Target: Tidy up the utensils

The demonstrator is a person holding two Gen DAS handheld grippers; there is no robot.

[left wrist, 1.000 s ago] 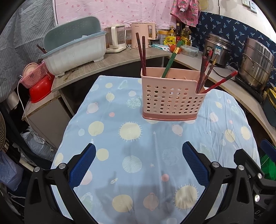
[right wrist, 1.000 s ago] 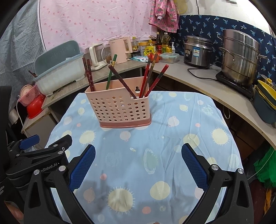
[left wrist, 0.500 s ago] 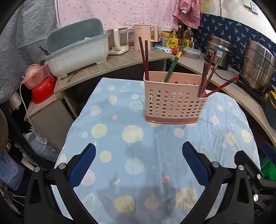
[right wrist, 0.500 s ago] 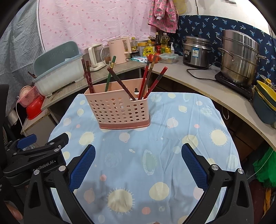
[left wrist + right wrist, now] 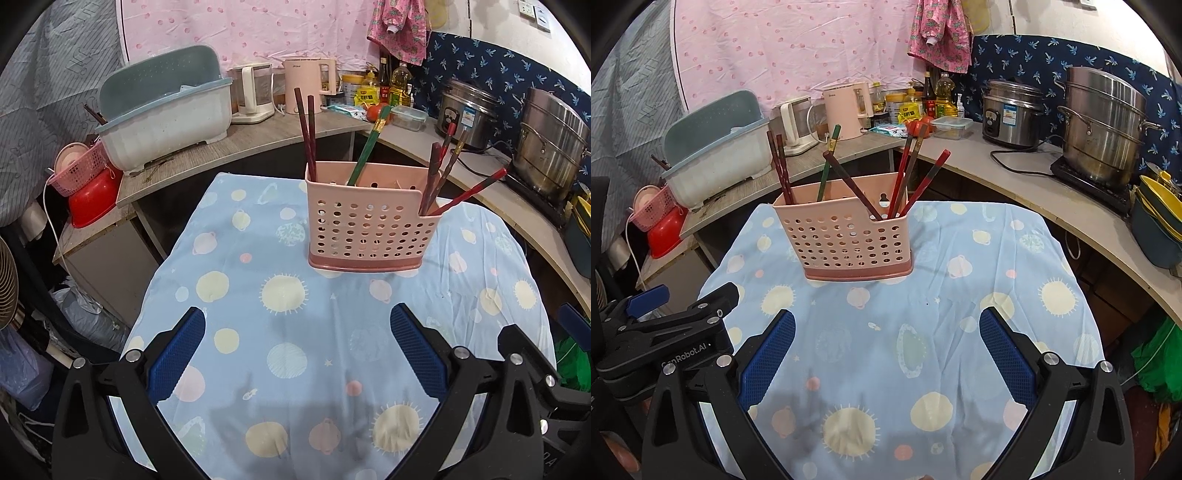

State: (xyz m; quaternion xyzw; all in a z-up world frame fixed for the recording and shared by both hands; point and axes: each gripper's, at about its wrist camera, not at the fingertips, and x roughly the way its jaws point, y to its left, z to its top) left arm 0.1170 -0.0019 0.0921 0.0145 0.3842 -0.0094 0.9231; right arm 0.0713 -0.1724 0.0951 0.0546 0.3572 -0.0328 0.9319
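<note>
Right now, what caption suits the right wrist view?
Open hand-held gripper above a planet-print tablecloth, facing a pink holder of chopsticks.

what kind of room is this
Most likely a small home kitchen: a rice cooker and a steel steamer pot stand on the counter, beside oil and sauce bottles.

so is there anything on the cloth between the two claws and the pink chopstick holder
Nothing visible. Both the left claw and the right claw are open and empty, and only bare tablecloth lies between them and the pink holder. The chopsticks already stand inside it.
</note>
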